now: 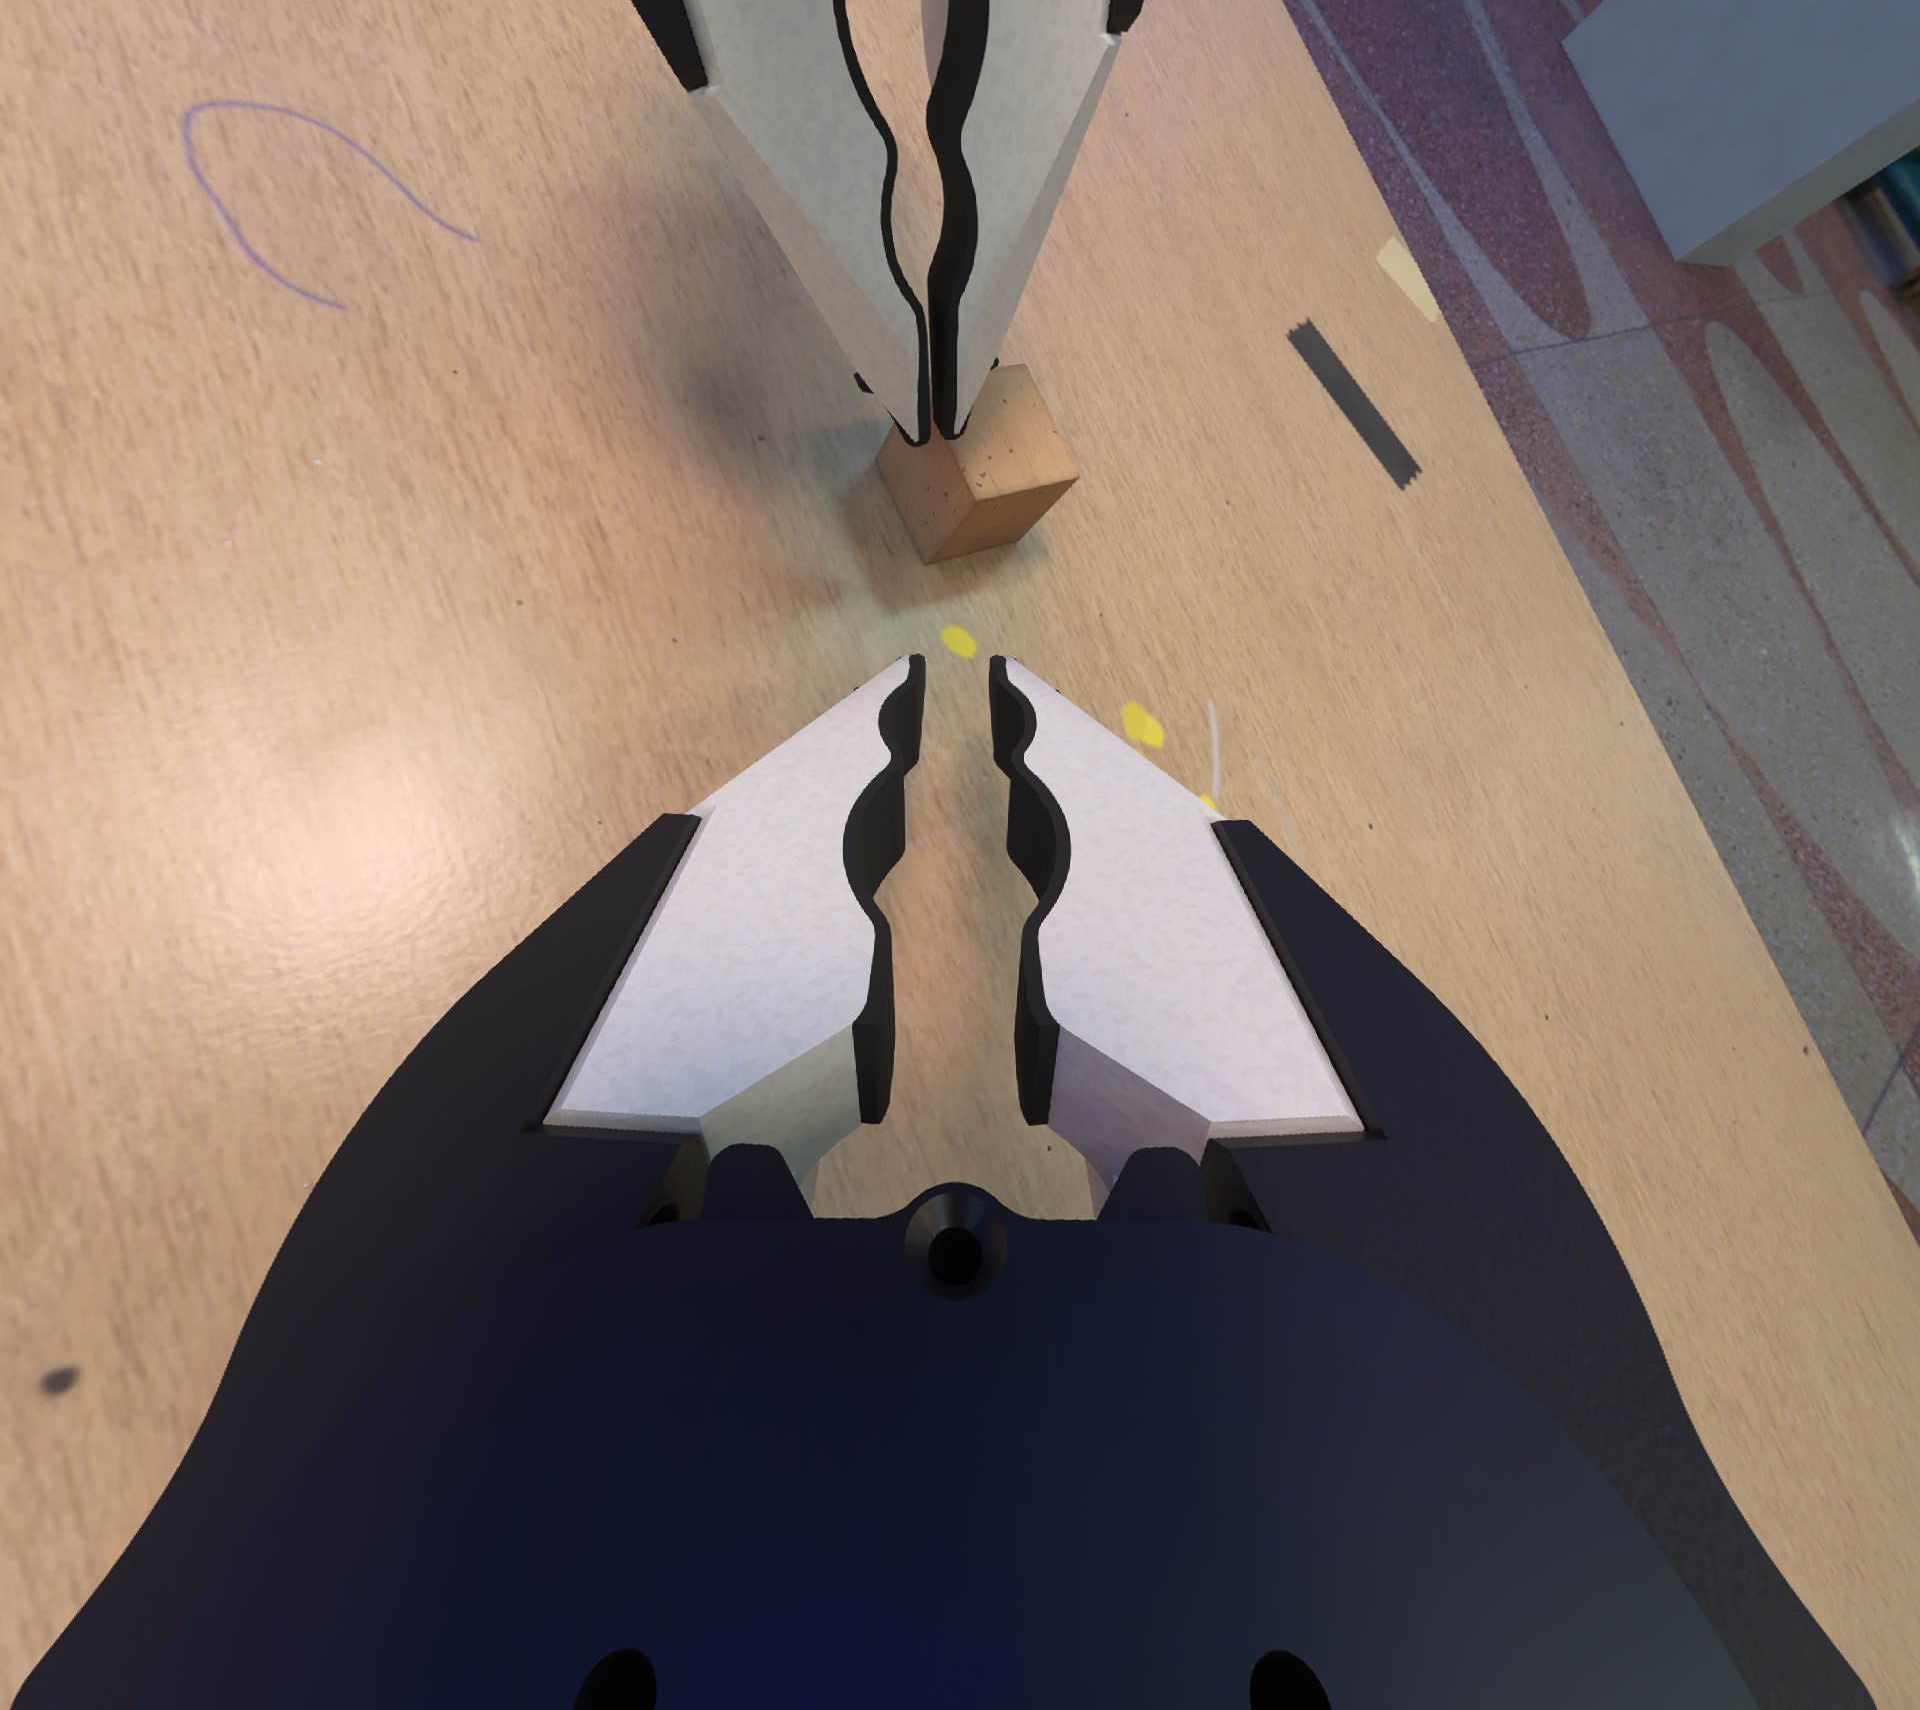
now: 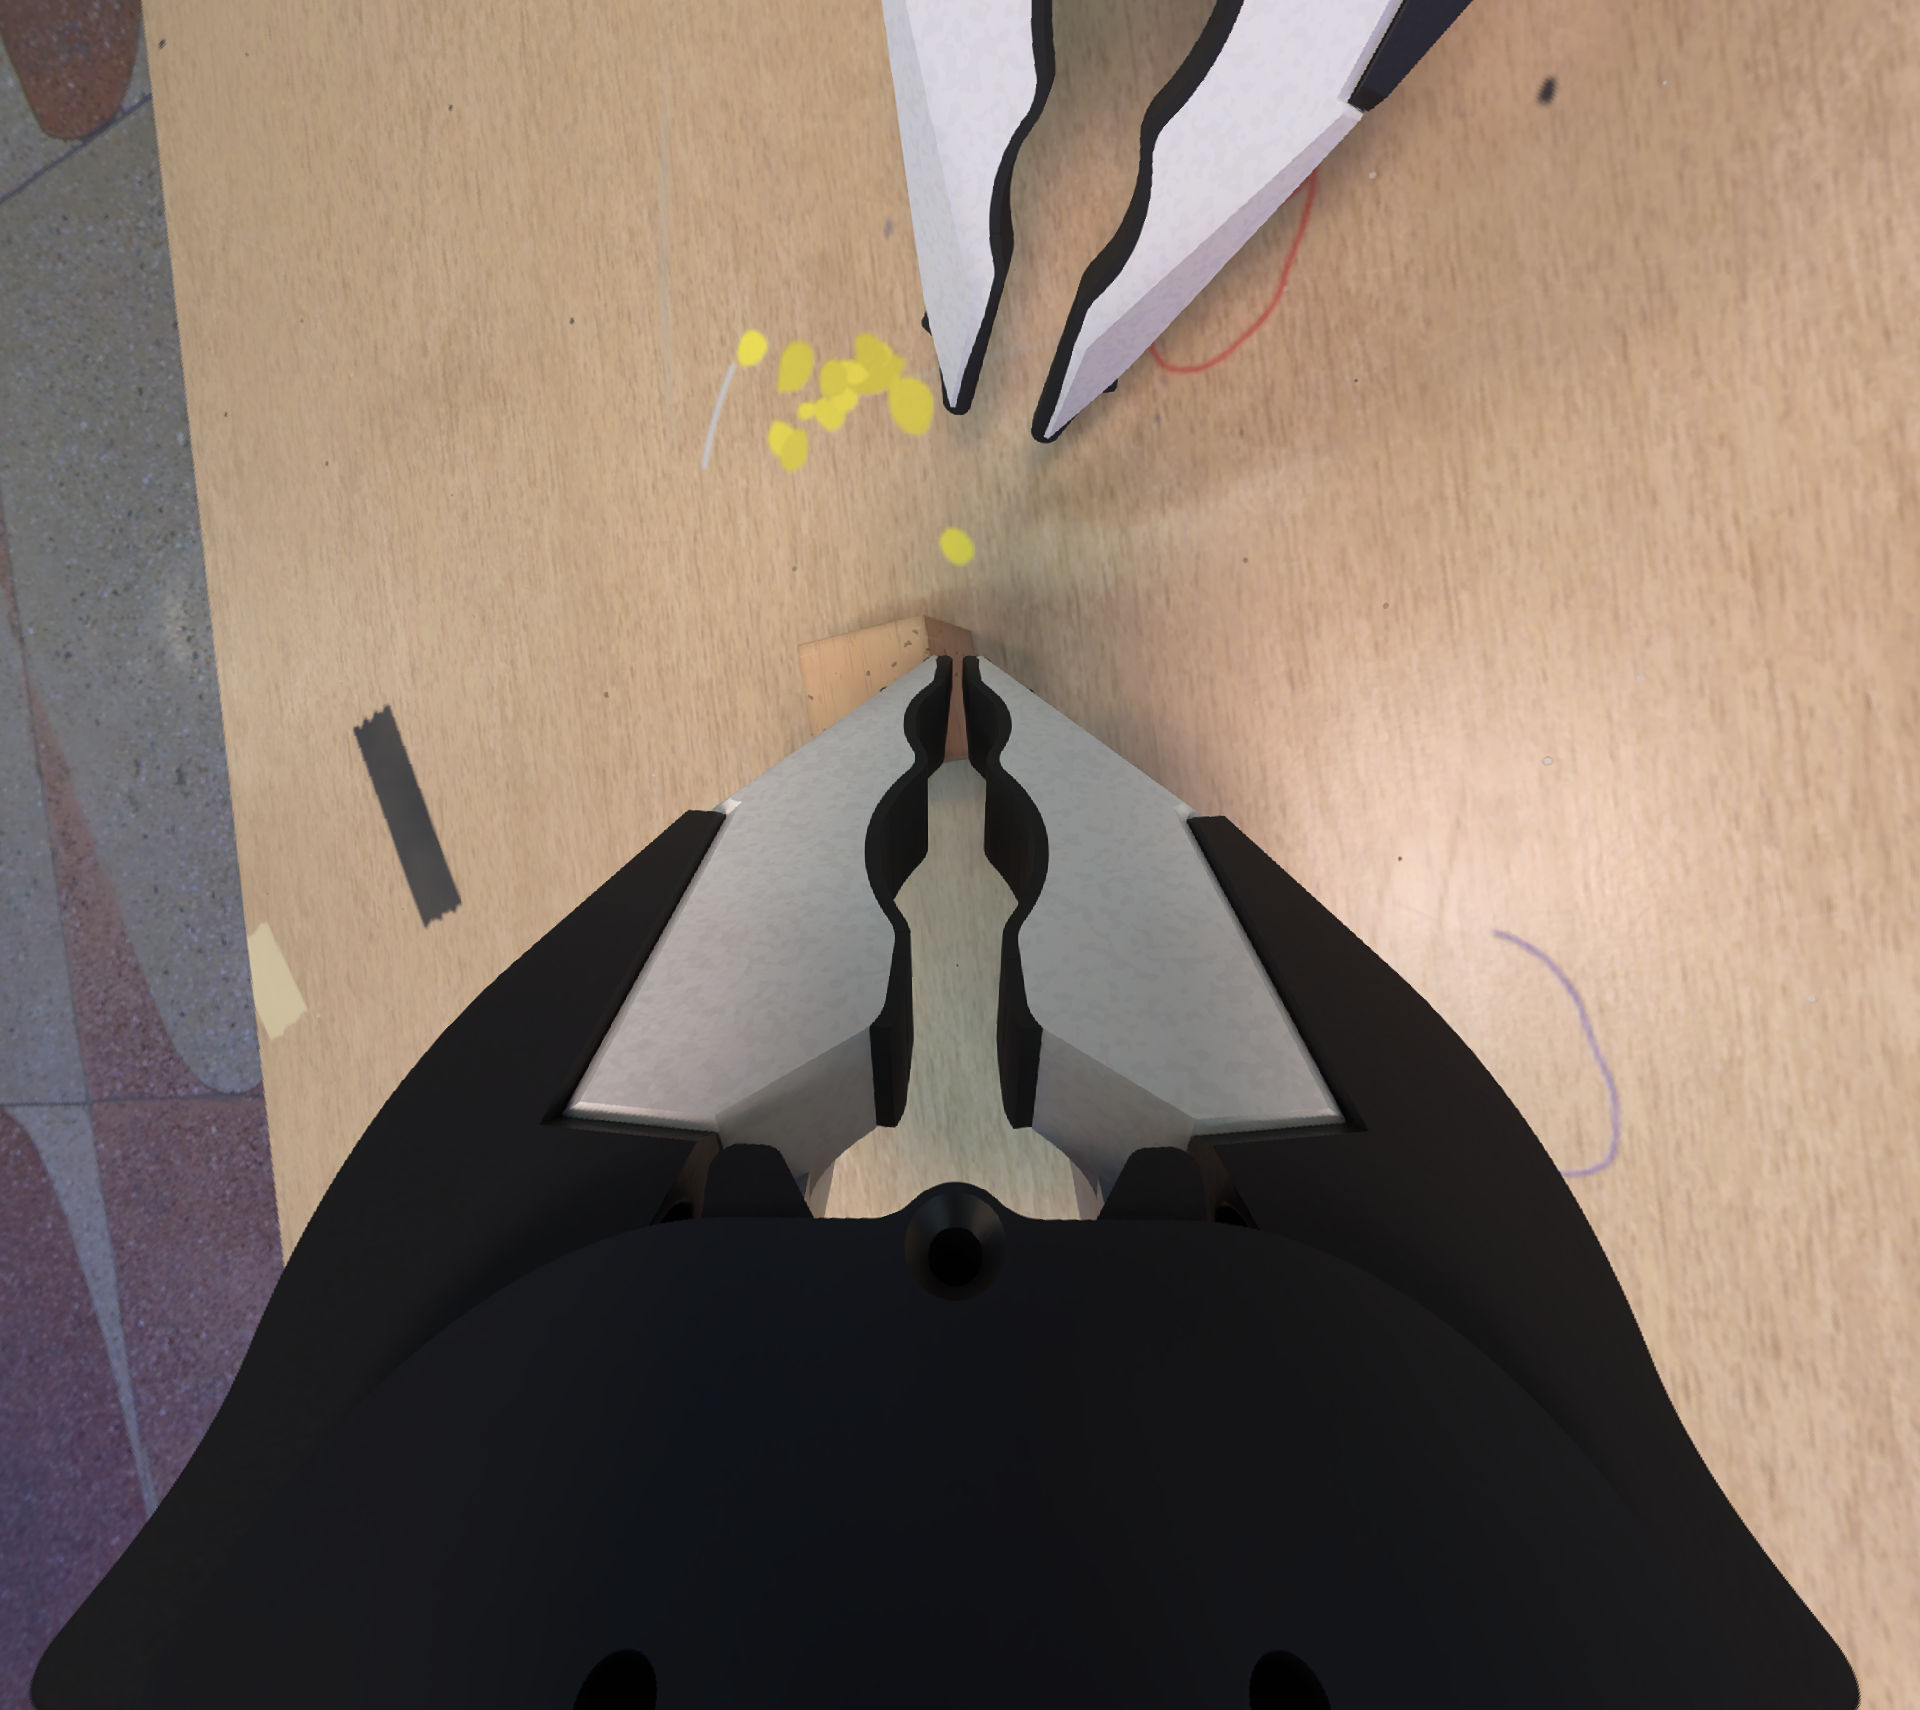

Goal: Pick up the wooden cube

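The wooden cube [image 1: 977, 476] sits on the wooden table [image 1: 364, 777], just ahead of my left gripper [image 1: 956, 663]. The left gripper is open with a narrow gap and empty, a short way from the cube. My right gripper [image 1: 935, 434] comes in from the far side. Its fingertips are nearly together and rest at the cube's top near corner. In the right wrist view the right gripper [image 2: 956, 663] is shut over the cube [image 2: 857, 668], which is wider than the gap and mostly hidden. The left gripper [image 2: 1000, 419] faces it, open.
Yellow spots [image 2: 831, 403] lie on the table between the grippers. A black tape strip [image 1: 1351, 403] and a beige tape piece [image 1: 1408, 278] lie near the table's right edge. Patterned floor and a grey box [image 1: 1766, 50] lie beyond it. Pen scribbles [image 1: 291, 195] mark the left side.
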You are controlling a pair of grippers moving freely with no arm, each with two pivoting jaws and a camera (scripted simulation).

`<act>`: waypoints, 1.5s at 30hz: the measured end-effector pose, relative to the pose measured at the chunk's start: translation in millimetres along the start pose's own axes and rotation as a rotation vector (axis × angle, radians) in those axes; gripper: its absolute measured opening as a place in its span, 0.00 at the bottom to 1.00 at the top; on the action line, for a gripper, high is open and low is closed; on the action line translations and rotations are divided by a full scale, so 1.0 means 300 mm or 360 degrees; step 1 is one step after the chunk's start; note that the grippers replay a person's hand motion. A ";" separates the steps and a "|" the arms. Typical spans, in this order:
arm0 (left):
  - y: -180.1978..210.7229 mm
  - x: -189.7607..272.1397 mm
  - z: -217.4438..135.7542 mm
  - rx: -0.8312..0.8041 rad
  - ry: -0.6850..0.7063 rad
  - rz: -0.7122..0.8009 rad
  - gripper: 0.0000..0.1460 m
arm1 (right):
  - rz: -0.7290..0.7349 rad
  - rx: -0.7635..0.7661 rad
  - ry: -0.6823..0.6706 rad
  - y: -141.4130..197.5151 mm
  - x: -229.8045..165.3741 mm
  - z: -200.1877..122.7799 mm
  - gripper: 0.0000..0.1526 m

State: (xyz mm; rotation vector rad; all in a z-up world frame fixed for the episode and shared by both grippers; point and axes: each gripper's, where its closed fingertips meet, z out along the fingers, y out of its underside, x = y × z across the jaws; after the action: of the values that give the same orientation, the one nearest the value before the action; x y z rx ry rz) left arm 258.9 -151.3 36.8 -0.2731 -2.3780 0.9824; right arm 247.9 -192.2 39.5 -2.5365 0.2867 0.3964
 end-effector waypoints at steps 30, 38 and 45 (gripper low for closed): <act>0.022 0.001 0.020 -0.0026 0.0000 -0.0007 0.09 | -0.0456 -0.0036 0.0228 0.070 -0.054 0.051 0.32; 0.030 0.002 0.032 -0.0050 -0.0003 -0.0009 0.09 | -0.0592 0.0056 0.0349 0.061 -0.043 0.078 0.22; 0.006 -0.010 0.016 0.0054 0.0012 -0.0088 0.09 | -0.0652 0.0100 0.0437 0.052 -0.042 0.074 0.22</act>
State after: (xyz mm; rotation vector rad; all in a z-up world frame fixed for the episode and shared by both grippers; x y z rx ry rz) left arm 258.8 -154.0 31.5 -0.1965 -2.3472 0.9933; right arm 226.9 -191.3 18.1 -2.5015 -0.1207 -0.1176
